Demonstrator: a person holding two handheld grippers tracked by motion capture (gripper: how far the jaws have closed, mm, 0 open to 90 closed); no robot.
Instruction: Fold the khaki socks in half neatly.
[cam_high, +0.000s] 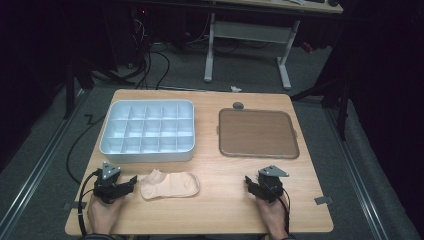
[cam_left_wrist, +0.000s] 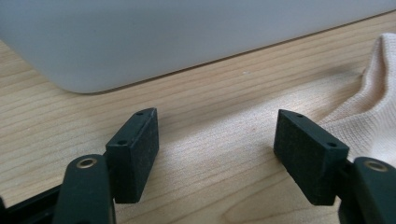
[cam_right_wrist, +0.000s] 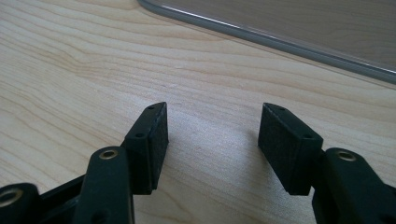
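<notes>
Both grippers low at the near edge, sock beside my left one.

My left gripper (cam_high: 131, 181) has its jaws spread and bare, just beside the peach sock (cam_high: 170, 185), which lies flat in front of the white divided box (cam_high: 148, 131). My right gripper (cam_high: 248, 181) is spread too, holding nothing, near the brown tray (cam_high: 257, 133).

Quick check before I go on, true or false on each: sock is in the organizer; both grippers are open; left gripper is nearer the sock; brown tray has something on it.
1. The sock lies in the organizer. False: it lies on the table, in front of the organizer.
2. Both grippers are open. True: left gripper and right gripper hold nothing.
3. The left gripper is nearer the sock. True.
4. The tray holds something. False: it looks bare.
</notes>
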